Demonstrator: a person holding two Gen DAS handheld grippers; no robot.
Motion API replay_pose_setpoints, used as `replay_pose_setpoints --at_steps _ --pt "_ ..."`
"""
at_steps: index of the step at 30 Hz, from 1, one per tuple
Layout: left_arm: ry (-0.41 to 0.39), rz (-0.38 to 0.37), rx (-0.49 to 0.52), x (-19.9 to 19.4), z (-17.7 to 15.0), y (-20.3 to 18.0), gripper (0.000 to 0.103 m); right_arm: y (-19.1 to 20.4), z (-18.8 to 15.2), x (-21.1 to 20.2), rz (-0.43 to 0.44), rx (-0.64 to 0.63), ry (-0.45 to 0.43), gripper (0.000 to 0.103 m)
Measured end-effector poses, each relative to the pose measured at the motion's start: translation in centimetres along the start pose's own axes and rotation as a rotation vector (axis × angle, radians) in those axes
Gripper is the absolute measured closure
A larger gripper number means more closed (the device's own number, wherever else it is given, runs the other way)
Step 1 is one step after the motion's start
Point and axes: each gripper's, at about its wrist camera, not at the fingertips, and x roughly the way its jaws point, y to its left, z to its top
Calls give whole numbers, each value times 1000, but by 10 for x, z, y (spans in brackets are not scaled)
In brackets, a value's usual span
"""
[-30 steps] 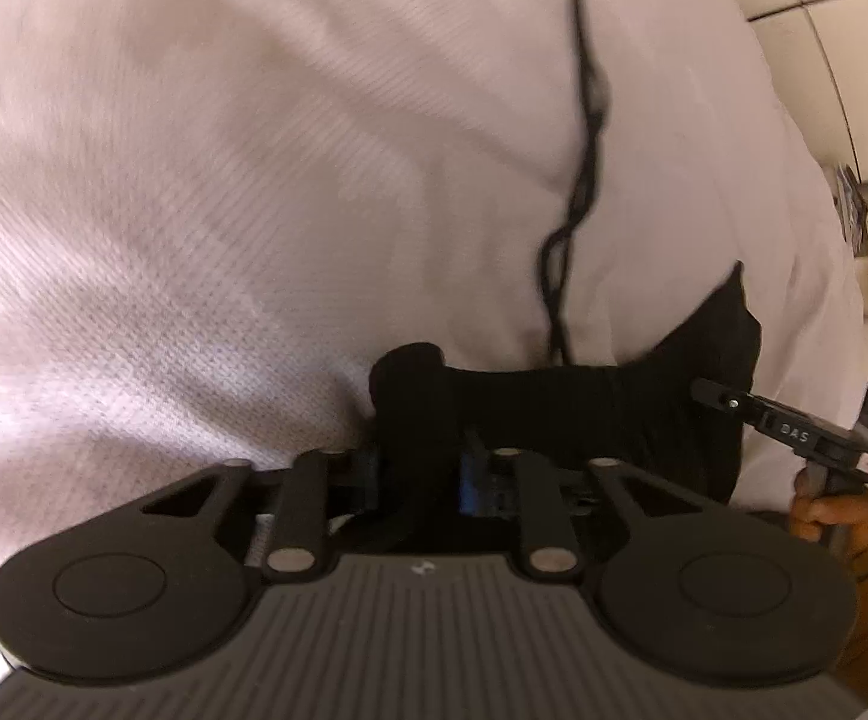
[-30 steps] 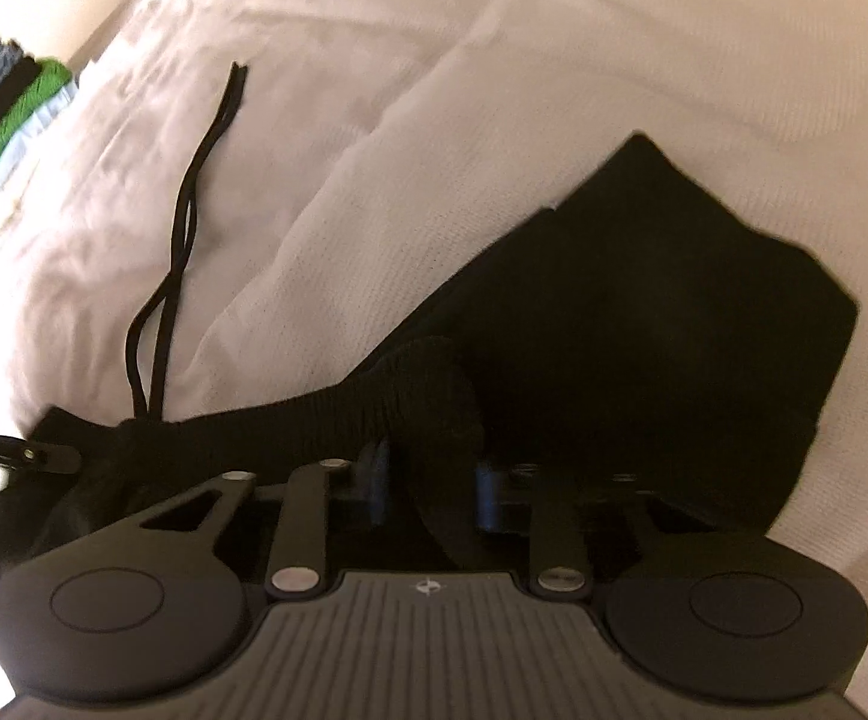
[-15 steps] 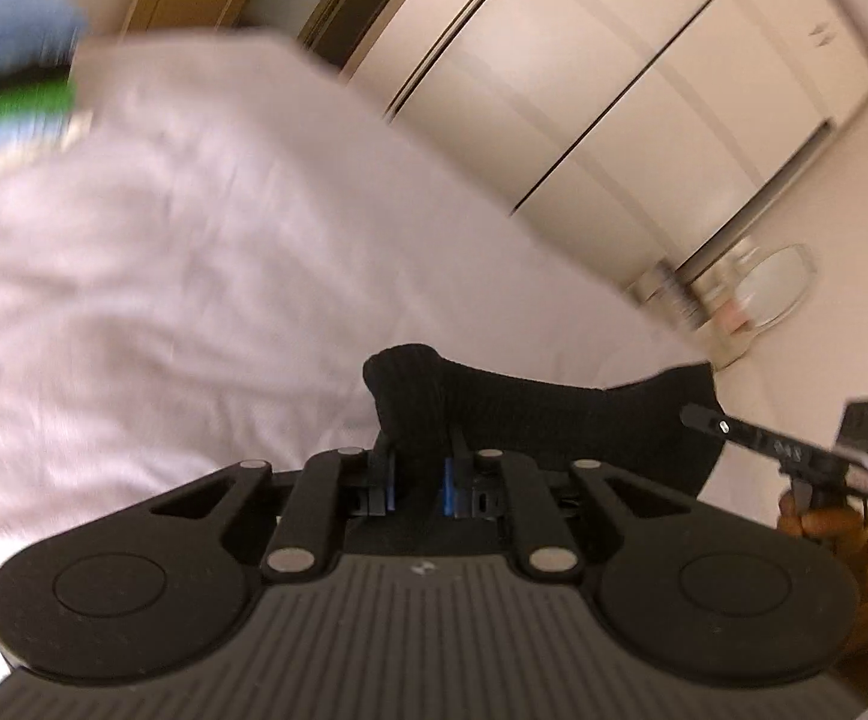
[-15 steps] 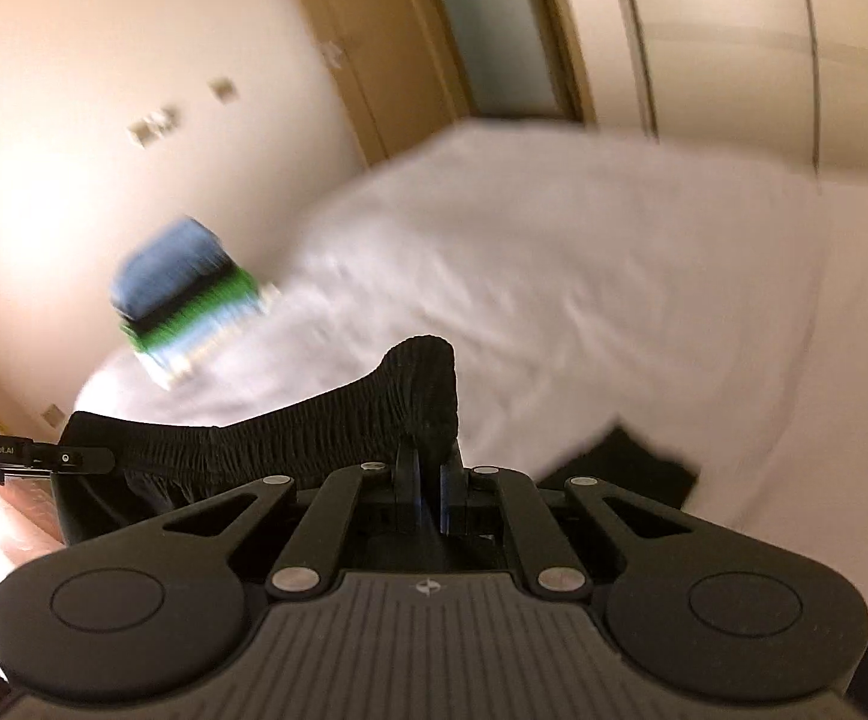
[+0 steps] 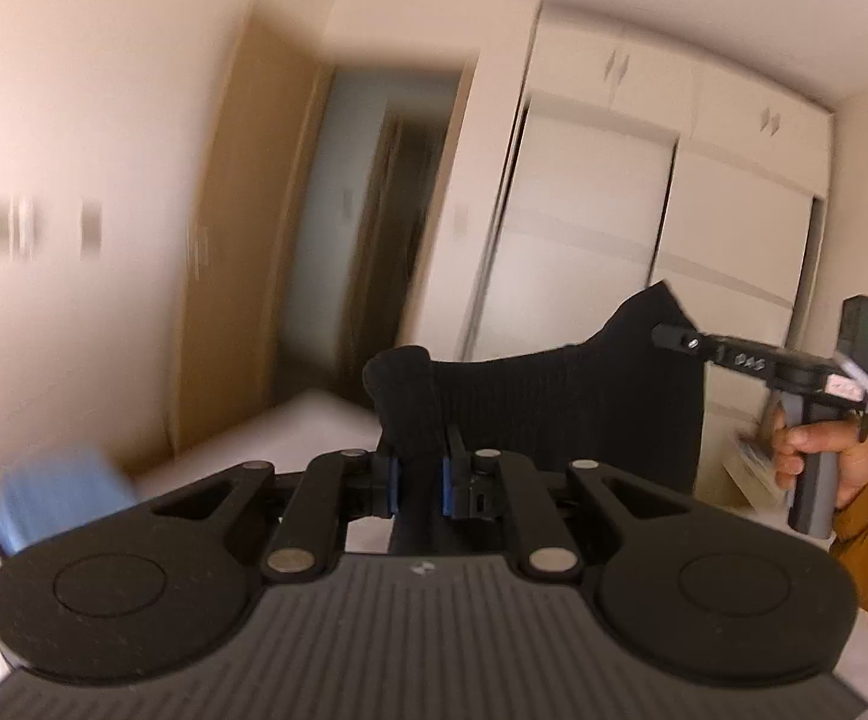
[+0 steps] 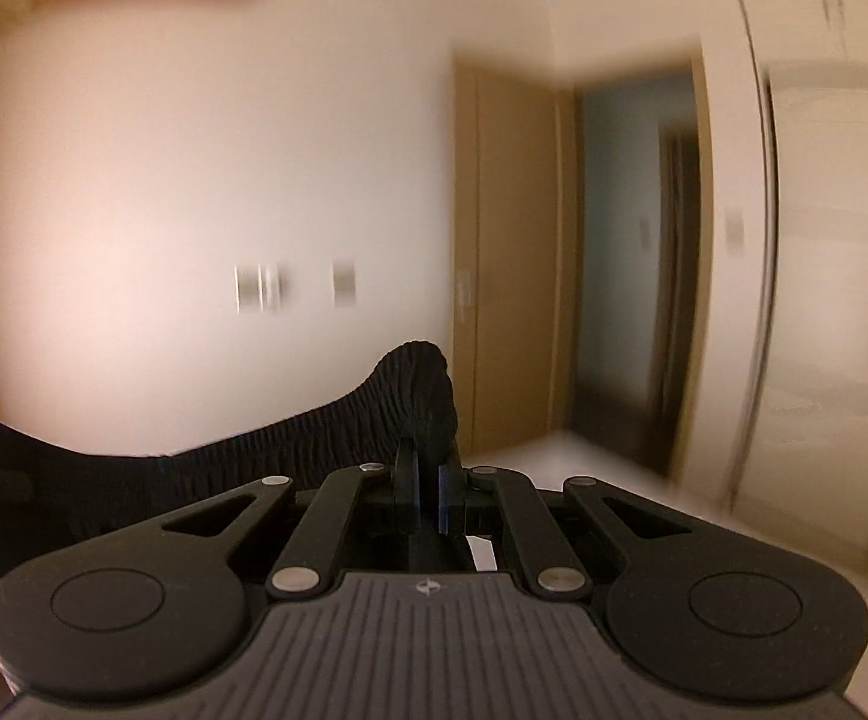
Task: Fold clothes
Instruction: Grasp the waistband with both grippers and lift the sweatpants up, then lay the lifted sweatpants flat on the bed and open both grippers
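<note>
Both grippers — left gripper (image 5: 419, 474), right gripper (image 6: 428, 489) — clamp the black shorts' (image 5: 553, 402) elastic waistband. Soft, light cloth — it sags between grips, so hold the waistband corners.

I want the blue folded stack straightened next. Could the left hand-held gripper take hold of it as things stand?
Probably not yet. The left hand-held gripper is shut on the black garment, held up between both grippers, and the blue stack sits lower, off to the side.
</note>
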Motion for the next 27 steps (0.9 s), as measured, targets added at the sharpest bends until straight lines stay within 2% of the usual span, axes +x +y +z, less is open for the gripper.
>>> replay_pose_setpoints --at_steps 3,5,7,8,10,13,15,17,19,21,23,25,26,27 --pt "-138 42 143 -40 58 -49 92 1 67 -15 9 -26 -184 99" --pt "-180 71 219 -64 75 -86 92 -4 100 -33 21 -28 -284 99" --pt "-190 98 268 -84 79 -121 92 -16 113 -57 49 -17 -337 99" --pt "-182 106 277 -92 75 -136 92 -23 118 -70 63 -12 -360 99" --pt "-159 118 287 -108 64 -165 92 -38 107 -94 95 -10 -359 100" --pt "-47 94 252 -114 17 -204 92 -63 69 -130 133 -9 -312 100" --pt "44 72 230 -118 -23 -230 92 -78 26 -151 148 9 -237 100" --pt "168 33 201 -121 -80 -255 92 -94 -39 -183 154 14 -131 100" --pt "341 -18 131 -115 -157 -271 91 -110 -105 -215 156 15 -20 100" --pt "542 -58 38 -105 -247 -287 90 -126 -181 -239 136 -12 134 100" --pt "774 -102 -34 -98 -338 -303 86 -132 -270 -258 101 -38 345 100" --pt "988 -111 -117 -99 -421 -317 89 -131 -358 -275 20 -37 598 100" --pt "1095 -116 -158 -99 -463 -324 88 -134 -394 -289 -31 -13 719 92" --pt "1163 -110 -192 -101 -491 -329 89 -138 -429 -306 -90 33 852 88"
